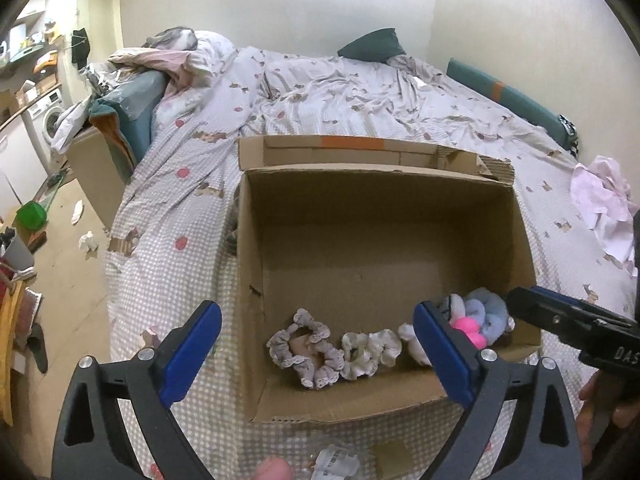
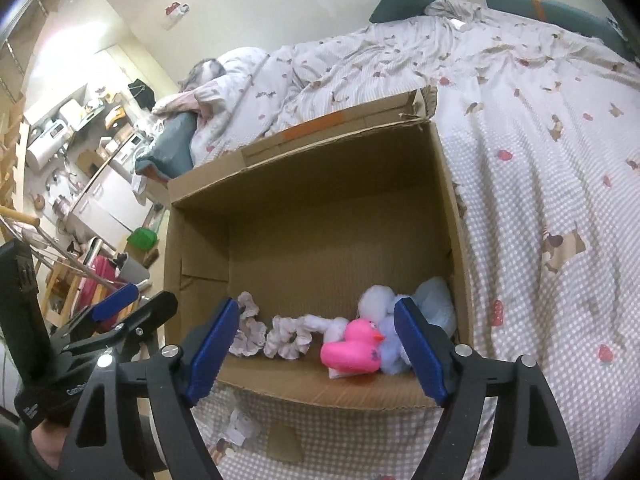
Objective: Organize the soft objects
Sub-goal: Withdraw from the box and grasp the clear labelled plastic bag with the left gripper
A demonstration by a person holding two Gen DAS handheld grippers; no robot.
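In the brown cardboard box (image 2: 312, 216) on the dotted bedspread (image 2: 540, 240), along its six o'clock wall: two frilly grey fabric scrunchies (image 2: 288, 338), a pink rubber duck (image 2: 354, 346), pale-blue fluffy plush (image 2: 434, 306); left gripper (image 1: 318, 354) and right gripper (image 2: 316, 354) both gape, holding nothing.

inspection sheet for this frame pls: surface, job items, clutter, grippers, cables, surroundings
Surface: bed with a dotted, patterned cover; an open cardboard box sits on it.
Job's things: in the box along the near wall, a grey scrunchie, a cream scrunchie, a pink duck and pale blue fluffy pieces.
Clutter: small plastic packet on the cover in front of the box; pink cloth at the bed's right edge.
Grippers: left gripper open, empty; right gripper open, empty, both just before the box.
Cables: nothing seen.
Surroundings: dark green pillow, washing machine, littered floor.
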